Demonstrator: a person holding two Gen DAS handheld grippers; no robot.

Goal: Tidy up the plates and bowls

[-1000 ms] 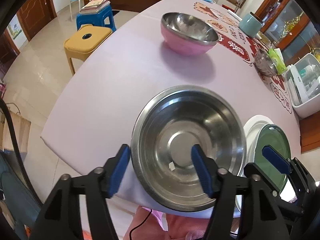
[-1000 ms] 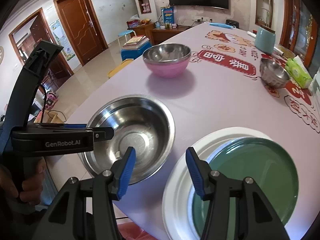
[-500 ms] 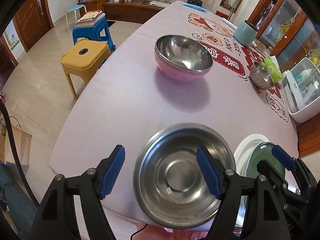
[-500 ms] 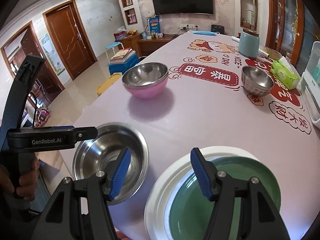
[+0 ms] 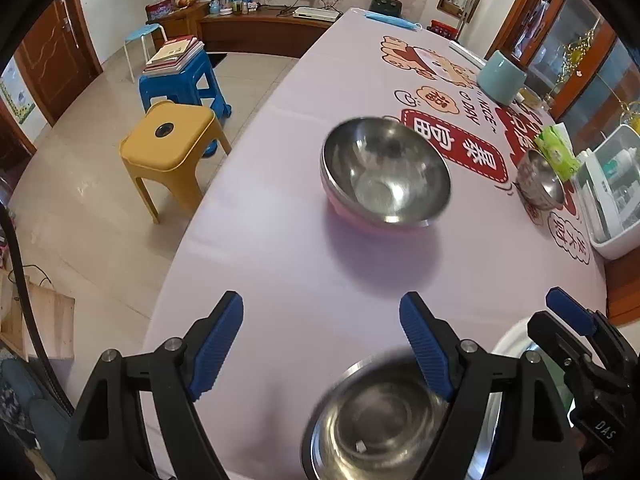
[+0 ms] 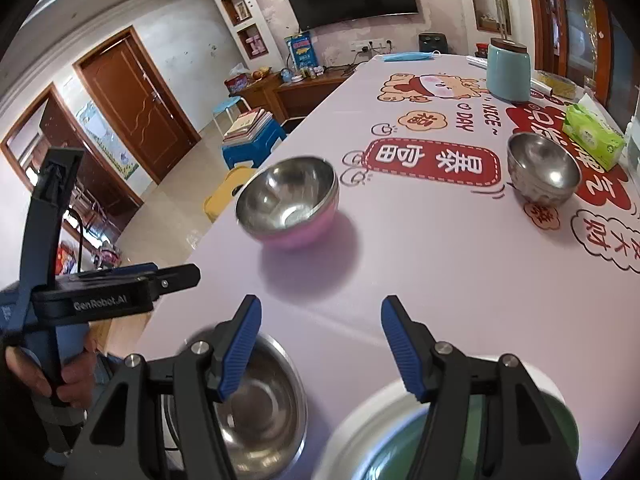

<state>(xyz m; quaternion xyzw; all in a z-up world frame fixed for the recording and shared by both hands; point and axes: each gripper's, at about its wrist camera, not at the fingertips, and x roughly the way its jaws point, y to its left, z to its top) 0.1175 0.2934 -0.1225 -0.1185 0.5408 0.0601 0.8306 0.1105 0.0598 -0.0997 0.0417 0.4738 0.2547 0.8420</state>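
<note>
The big steel bowl [image 5: 376, 420] near the table's front edge is smeared with blur in the left wrist view, and the bottom of the picture cuts it off. A black gripper arm covers its right side. Just right of this bowl, the white plate [image 6: 360, 424] and the green plate [image 6: 384, 456] on top of it are mostly hidden behind the right gripper's arms, and the picture's bottom edge cuts them too. Behind the bowl, the pink bowl [image 5: 384, 172] looks a bit fuzzy at its rim. The small writing on the tissue pack [image 6: 594, 136], far behind the bowl, is too tiny to read.
</note>
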